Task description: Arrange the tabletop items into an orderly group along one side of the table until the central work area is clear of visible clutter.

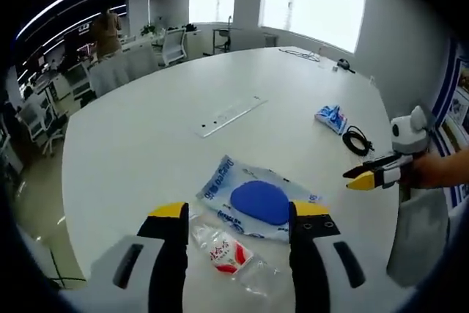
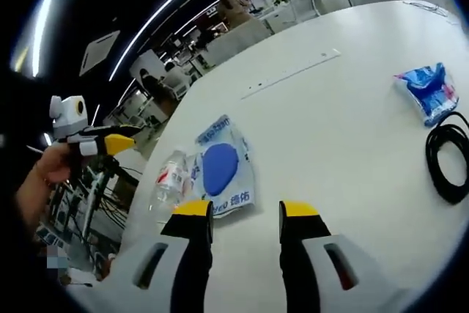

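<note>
A clear plastic bag with blue print and a round blue item inside point(image 1: 253, 199) lies flat on the white table point(image 1: 146, 144), just past my left gripper point(image 1: 240, 214). That gripper stands open above the table. A clear plastic bottle with a red label point(image 1: 227, 254) lies on its side between its jaws, lower down. My right gripper point(image 1: 360, 178) comes in from the right, held by a hand. In the right gripper view, my right gripper point(image 2: 246, 214) is open and holds nothing. The bag point(image 2: 223, 170) and bottle point(image 2: 170, 177) lie ahead to the left. The left gripper point(image 2: 121, 141) hovers at the far left.
A small blue-and-white packet point(image 1: 332, 117) point(image 2: 429, 89) and a coiled black cable point(image 1: 357, 141) point(image 2: 451, 155) lie toward the table's right side. A long metal strip point(image 1: 229, 116) point(image 2: 293, 73) is set into the middle. Office chairs point(image 1: 172, 45) and a person point(image 1: 106, 31) are beyond the far edge.
</note>
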A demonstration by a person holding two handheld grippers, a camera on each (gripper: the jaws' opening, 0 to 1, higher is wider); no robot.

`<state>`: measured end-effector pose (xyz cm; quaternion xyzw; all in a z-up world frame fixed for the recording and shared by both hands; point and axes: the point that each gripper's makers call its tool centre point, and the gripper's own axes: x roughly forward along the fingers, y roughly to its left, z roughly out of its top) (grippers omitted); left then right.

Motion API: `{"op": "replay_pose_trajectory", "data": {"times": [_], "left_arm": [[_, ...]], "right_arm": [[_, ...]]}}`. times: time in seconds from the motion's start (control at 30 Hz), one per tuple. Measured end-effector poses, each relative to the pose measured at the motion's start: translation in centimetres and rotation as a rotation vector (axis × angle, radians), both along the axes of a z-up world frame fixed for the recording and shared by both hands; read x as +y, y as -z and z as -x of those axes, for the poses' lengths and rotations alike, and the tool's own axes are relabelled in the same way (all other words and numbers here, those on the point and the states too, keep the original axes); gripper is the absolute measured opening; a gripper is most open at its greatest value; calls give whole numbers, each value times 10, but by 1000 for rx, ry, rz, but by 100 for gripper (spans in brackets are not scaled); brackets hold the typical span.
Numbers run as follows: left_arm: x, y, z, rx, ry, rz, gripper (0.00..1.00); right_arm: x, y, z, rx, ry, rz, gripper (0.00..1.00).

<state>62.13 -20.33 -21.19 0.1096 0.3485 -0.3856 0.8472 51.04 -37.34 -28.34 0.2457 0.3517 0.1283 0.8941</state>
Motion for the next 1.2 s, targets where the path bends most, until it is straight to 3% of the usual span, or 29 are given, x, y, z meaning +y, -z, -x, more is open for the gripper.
{"op": "replay_pose_trajectory", "data": {"times": [0.53,0.83,1.2], "left_arm": [[-16,32,-32,39,53,-22,54],[-22,53,-50,59,87,-49,53],[-28,76,-66,70,167,-128,48]], "right_arm": [[19,22,-5,59,-11,-26,32],[26,33,-10,103,25,-87,29],[29,45,-13,149,67,-130,25]]}}
